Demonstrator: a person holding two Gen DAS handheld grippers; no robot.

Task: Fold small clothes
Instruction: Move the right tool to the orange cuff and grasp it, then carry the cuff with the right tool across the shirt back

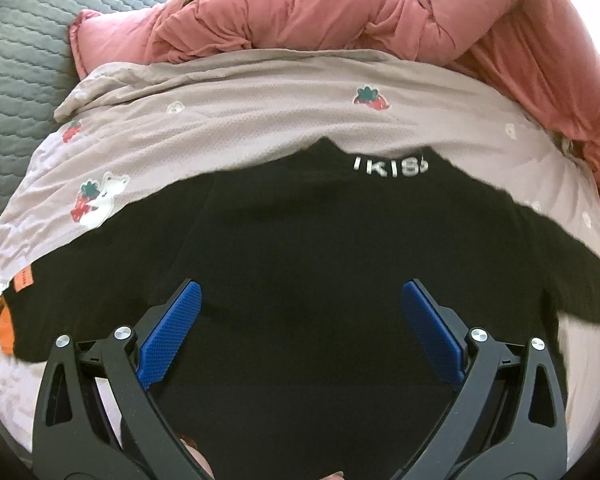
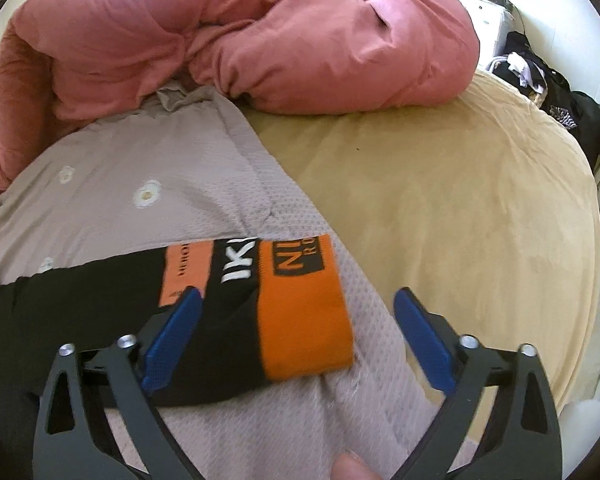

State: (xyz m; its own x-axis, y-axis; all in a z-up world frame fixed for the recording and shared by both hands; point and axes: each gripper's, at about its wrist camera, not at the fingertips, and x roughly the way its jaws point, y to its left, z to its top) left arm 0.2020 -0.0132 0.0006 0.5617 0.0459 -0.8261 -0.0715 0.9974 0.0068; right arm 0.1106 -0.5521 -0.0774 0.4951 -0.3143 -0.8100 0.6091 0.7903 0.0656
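The sweater [image 1: 300, 248] lies flat on the printed sheet [image 1: 260, 112], which is spread on the bed [image 2: 460, 200]. Behind the sheet sits the puffy quilt [image 1: 300, 12]. The left claw [image 1: 300, 292] hangs over the middle of the sweater. The right claw [image 2: 296, 300] hangs over the sleeve cuff [image 2: 304, 312] at the sweater's right end.

A tan bed [image 2: 460, 208] carries a pink duvet [image 2: 260, 36] and mauve blanket [image 2: 112, 216].
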